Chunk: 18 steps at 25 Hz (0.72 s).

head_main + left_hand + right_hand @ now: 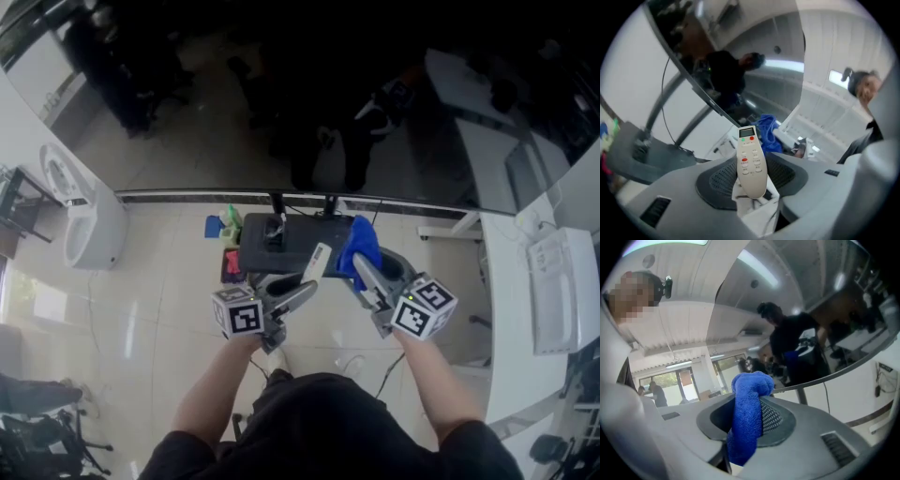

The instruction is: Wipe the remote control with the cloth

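Observation:
A white remote control with a small screen and red and green buttons stands up between the jaws of my left gripper, which is shut on its lower end. In the head view the remote slants up from the left gripper. A blue cloth is pinched in my right gripper, bunched above the pads. Seen from the head, the cloth sits just right of the remote's tip, held by the right gripper. The cloth also shows behind the remote in the left gripper view.
A dark grey stand with black posts lies below the grippers, with colourful items at its left. A large dark glossy panel fills the top. A white desk runs along the right, a white unit at the left.

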Each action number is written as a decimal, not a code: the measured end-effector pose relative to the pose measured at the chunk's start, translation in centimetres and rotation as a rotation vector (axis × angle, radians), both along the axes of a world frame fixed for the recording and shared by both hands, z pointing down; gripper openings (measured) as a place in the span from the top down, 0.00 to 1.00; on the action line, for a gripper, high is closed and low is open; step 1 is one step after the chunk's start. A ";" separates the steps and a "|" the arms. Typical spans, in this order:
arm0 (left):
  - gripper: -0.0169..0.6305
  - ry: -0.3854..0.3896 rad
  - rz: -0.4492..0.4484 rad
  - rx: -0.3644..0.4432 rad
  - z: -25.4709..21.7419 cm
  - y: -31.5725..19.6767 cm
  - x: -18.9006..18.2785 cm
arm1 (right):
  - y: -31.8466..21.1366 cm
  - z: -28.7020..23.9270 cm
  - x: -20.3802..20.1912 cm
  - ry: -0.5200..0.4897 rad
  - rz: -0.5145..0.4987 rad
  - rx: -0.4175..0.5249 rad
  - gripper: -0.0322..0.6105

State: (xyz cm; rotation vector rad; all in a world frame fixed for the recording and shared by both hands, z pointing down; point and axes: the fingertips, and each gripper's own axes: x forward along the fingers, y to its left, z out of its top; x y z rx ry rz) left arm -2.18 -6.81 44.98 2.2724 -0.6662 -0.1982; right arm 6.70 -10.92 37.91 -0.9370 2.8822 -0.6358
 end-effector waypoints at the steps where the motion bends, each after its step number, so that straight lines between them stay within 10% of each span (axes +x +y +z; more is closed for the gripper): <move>1: 0.67 -0.123 -0.058 0.043 1.0 -0.4 -1.0 | 0.2 0.1 0.3 0.045 0.022 0.028 0.78; 7: 0.67 -0.679 -0.384 0.134 7.2 -2.8 -6.5 | 1.1 2.4 1.0 0.286 0.100 0.110 0.78; 18: 0.67 -0.876 -0.528 -0.120 22.9 -9.1 -6.6 | 5.2 10.1 1.7 0.526 0.084 0.027 0.78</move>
